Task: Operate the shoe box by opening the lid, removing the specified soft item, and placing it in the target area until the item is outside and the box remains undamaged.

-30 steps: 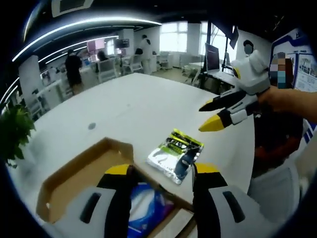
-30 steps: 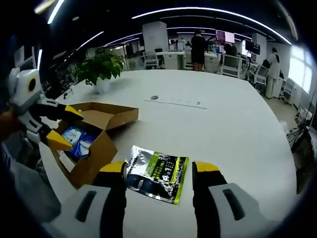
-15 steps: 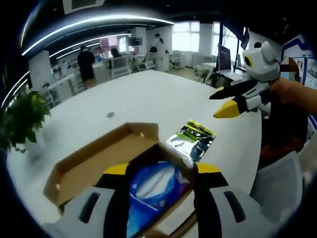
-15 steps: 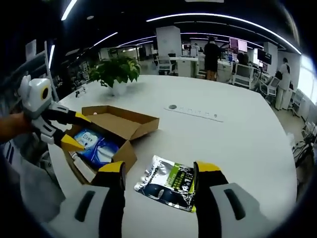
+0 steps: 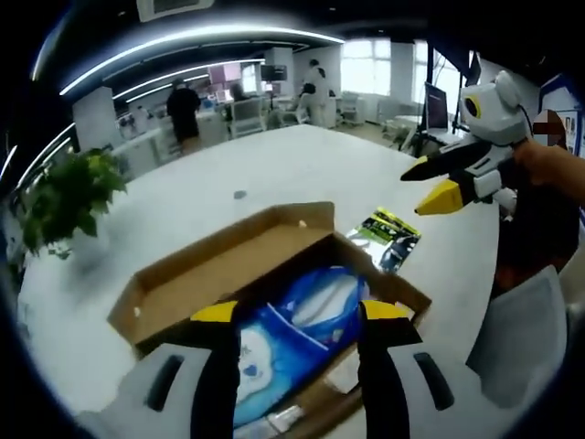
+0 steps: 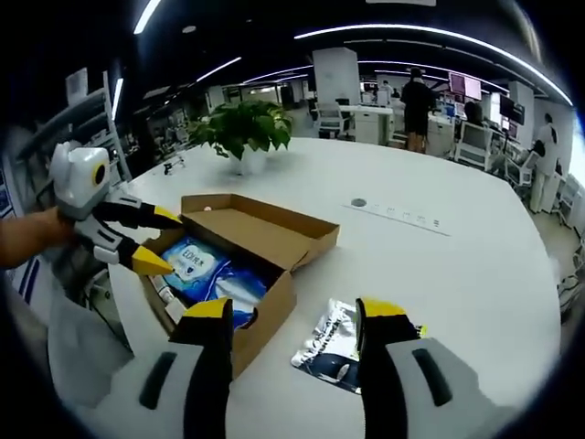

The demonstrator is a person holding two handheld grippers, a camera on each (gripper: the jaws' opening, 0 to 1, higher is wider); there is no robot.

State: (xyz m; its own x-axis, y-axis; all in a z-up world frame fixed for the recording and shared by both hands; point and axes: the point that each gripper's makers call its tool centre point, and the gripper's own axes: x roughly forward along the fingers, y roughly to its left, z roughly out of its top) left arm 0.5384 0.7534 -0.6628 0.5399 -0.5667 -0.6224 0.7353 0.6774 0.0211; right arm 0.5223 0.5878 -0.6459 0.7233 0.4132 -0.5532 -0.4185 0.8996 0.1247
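The brown shoe box [image 5: 228,265] [image 6: 274,240] stands open on the white table, its lid flap folded back flat. Inside lies a soft blue-and-white packet [image 5: 302,325] [image 6: 215,270]. A silver-and-green foil pouch [image 5: 388,240] [image 6: 340,343] lies on the table beside the box. My left gripper [image 5: 297,315] hovers open just above the blue packet, holding nothing; in the right gripper view the left gripper [image 6: 151,240] shows at the box's left end. My right gripper [image 6: 294,315] is open above the table between box and pouch; in the left gripper view the right gripper [image 5: 443,183] is above the pouch.
A potted plant [image 6: 245,133] [image 5: 64,197] stands at the table's far side. A small round port [image 6: 358,203] and a printed strip lie in the tabletop beyond the box. Office desks, chairs and standing people fill the background. A grey chair back [image 5: 526,334] is near the table edge.
Both views have shifted toward the box, so it looks larger and nearer. My left gripper now hangs over the blue packet; the pouch has stayed on the table where it lay.
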